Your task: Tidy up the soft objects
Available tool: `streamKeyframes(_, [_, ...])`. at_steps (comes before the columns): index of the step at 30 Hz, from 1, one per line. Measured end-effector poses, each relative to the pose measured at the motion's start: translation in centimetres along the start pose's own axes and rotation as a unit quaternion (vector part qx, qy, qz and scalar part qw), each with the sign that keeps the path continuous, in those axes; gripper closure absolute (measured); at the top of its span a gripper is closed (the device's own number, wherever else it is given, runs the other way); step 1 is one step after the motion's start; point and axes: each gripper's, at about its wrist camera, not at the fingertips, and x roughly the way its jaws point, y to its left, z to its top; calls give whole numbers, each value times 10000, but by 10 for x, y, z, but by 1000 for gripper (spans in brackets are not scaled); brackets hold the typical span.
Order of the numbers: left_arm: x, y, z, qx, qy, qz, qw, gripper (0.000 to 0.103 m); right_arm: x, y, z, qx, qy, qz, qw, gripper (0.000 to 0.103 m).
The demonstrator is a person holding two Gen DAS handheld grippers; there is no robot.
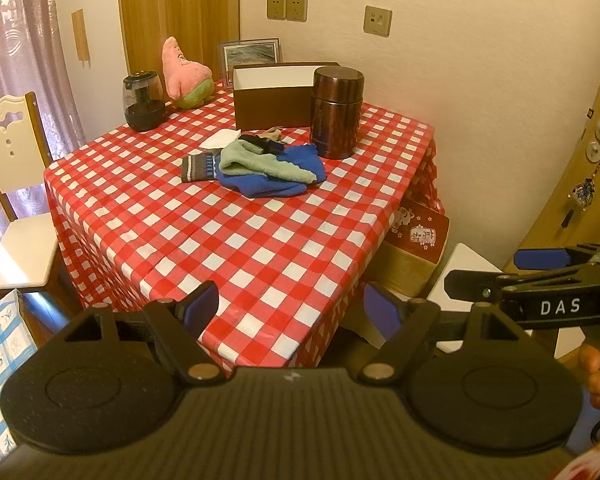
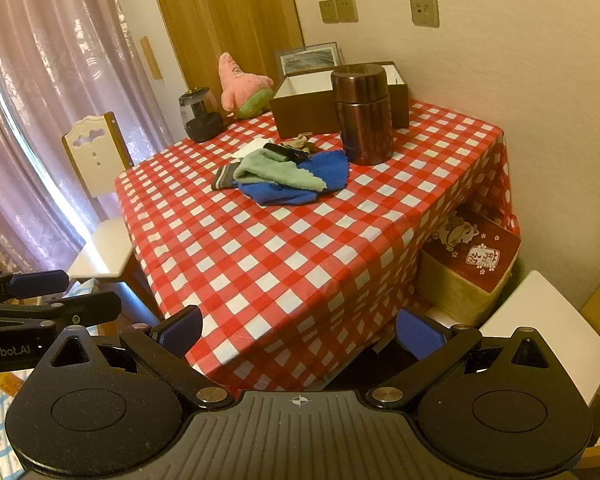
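Note:
A heap of soft things lies mid-table: a blue cloth [image 1: 278,182] [image 2: 300,184], a pale green cloth [image 1: 260,162] [image 2: 278,170], a striped sock [image 1: 198,167] [image 2: 223,176] and a white cloth [image 1: 220,139]. A pink plush toy [image 1: 184,74] [image 2: 242,84] leans at the back. An open brown box [image 1: 274,96] [image 2: 312,100] stands behind the heap. My left gripper [image 1: 290,310] and right gripper [image 2: 300,334] are both open and empty, hovering short of the table's near corner. Each one shows in the other's view, the right gripper [image 1: 500,268] and the left gripper [image 2: 82,292].
The table wears a red-and-white checked cloth [image 1: 228,240] [image 2: 292,256]. A brown metal canister [image 1: 336,112] [image 2: 364,114] stands beside the box, a dark jar [image 1: 143,102] [image 2: 200,114] at back left. A chair [image 1: 10,184] [image 2: 100,184] stands left, a white stool [image 2: 548,320] and red box [image 1: 418,236] right.

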Motion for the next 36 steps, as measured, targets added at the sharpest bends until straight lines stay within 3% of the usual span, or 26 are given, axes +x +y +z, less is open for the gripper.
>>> streamKeyframes(36, [0,0,0,-11,-15,-9,10000,25,4,-1,2,0,-13,1,10000,0])
